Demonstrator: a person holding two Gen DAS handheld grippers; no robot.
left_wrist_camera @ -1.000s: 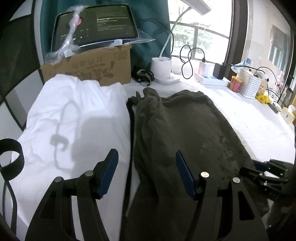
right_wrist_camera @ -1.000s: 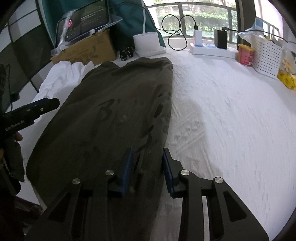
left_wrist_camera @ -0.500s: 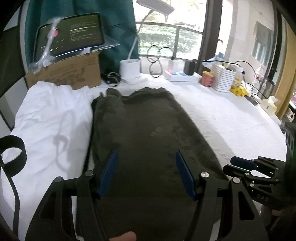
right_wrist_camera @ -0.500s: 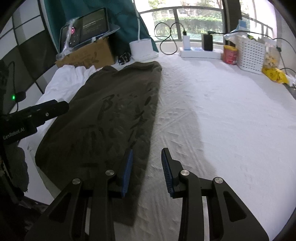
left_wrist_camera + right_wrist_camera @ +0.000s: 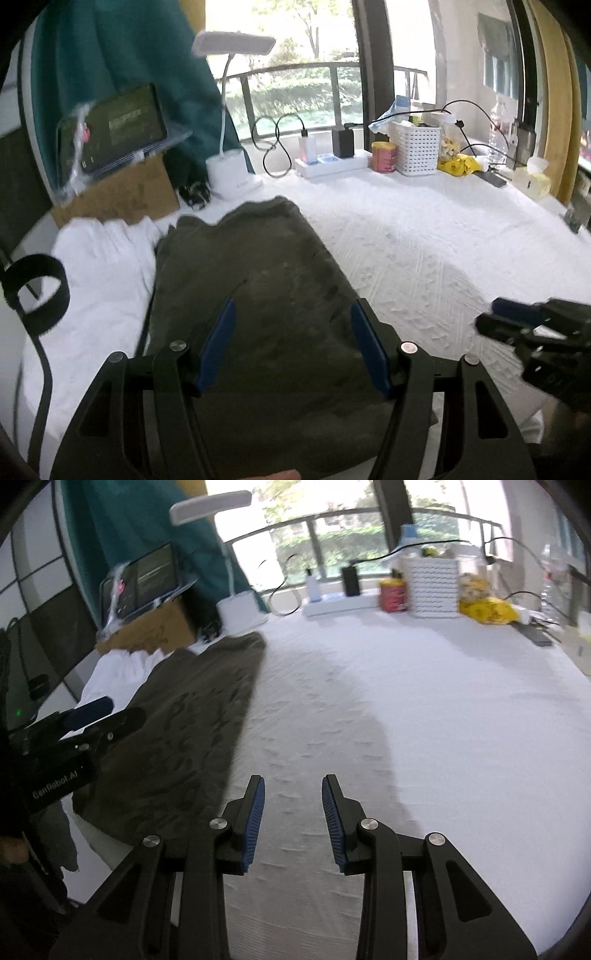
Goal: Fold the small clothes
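White textured bedcover fills most of both views, w/ a bright window behind at the top.

Left wrist view, going left to right: white cloth bunched at mid-left, touching the dark olive garment, which lies flat from frame centre down to the bottom edge. My left gripper sits at lower centre, jaws spread wide, blue pads apart w/ nothing pinched; the garment shows between and beneath them, but I can't tell if the fingertips touch the fabric. Garment's near hem is cut off behind the gripper body. At lower right my right gripper pokes in, blurred and partly out of frame.

Right wrist view, left to right: left gripper at mid-left over the garment's left side, its body hiding that edge. Garment runs from upper-centre-left down to lower left, its right edge straight along the cover. My right gripper at bottom centre is over bare cover, just right of that edge, jaws part-spread and empty.

Hard to read: print on the garment is smeared by blur. Cardboard box w/ tablet at upper left is blurred; screen text unreadable. Clutter around the white basket at upper right is too soft to sort.
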